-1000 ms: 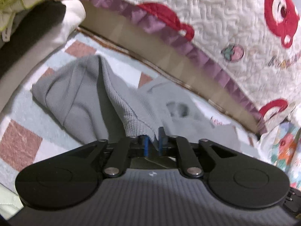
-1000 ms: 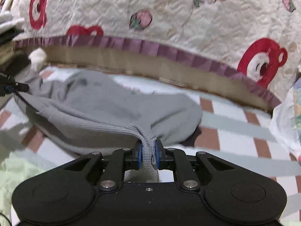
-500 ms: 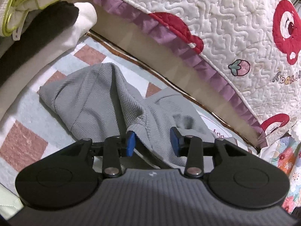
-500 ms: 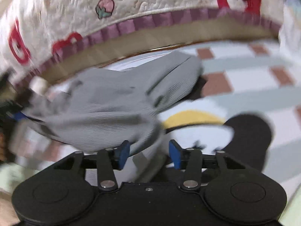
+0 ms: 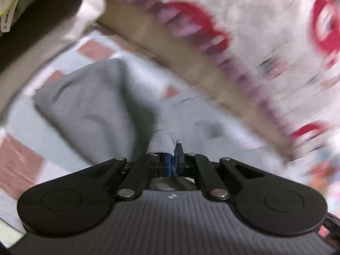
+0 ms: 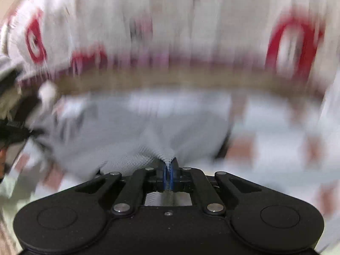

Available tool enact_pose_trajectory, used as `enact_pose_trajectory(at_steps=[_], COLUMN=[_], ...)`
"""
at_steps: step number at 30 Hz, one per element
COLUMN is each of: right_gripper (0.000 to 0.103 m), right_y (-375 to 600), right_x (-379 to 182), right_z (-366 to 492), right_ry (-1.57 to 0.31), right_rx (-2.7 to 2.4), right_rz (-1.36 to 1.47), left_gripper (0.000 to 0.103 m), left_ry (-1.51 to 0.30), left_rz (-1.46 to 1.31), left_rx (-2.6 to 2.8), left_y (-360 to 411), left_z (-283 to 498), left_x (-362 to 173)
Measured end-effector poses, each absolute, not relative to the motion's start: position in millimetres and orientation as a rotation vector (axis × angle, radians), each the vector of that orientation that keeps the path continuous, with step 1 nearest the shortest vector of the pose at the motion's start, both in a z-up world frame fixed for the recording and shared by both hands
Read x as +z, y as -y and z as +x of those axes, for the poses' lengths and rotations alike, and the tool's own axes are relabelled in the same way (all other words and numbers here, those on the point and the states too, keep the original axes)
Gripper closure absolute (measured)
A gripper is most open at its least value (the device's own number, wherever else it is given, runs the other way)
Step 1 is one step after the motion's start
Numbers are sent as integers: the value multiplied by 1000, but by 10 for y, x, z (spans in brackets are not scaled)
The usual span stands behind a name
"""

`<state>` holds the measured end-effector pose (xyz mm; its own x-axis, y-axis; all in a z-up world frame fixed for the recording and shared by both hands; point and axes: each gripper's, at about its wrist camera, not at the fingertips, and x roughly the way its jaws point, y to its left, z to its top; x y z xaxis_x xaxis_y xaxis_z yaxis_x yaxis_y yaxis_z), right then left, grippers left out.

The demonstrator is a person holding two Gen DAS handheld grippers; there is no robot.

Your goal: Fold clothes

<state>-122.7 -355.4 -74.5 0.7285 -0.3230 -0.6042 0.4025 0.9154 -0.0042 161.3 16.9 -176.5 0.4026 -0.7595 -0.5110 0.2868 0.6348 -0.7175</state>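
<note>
Grey knit garment (image 5: 89, 106) lies on the checked sheet (image 5: 19, 165) below the quilt (image 5: 265, 31), pinched at its near edge by our left gripper (image 5: 174, 155) and right gripper (image 6: 169, 165), both clamped; we judge a re-grip, next lifting both edges evenly.

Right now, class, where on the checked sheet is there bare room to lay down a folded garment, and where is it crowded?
Bare checked sheet lies left of the grey knit garment, below the stacked dark and white clothes. More shows to its right, below the white quilt with red bears. The middle is crowded: both hand-held grippers pinch the garment there.
</note>
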Motion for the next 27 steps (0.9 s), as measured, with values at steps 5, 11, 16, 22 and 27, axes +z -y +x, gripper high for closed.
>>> enact_pose_trajectory(at_steps=[5, 11, 16, 22, 27], right_gripper=[98, 81, 73, 48, 48], right_y=[3541, 3822, 3524, 2840, 2807], right_x=[-296, -1336, -1422, -1461, -1870], right_z=[-1762, -1902, -1649, -967, -405], right_ry=[-480, -846, -828, -882, -1009], right_rx=[-703, -831, -570, -68, -135], right_rz=[-173, 110, 315, 343, 396], left_gripper=[101, 100, 100, 100, 100], left_ry=[-855, -1029, -1017, -929, -929], left_rz=[-547, -384, -299, -292, -276], left_rx=[-876, -899, -880, -881, -884], left_y=[-199, 254, 451, 509, 519], left_z=[1258, 1187, 1140, 1159, 1133], left_x=[-1392, -1722, -1843, -1792, -1768])
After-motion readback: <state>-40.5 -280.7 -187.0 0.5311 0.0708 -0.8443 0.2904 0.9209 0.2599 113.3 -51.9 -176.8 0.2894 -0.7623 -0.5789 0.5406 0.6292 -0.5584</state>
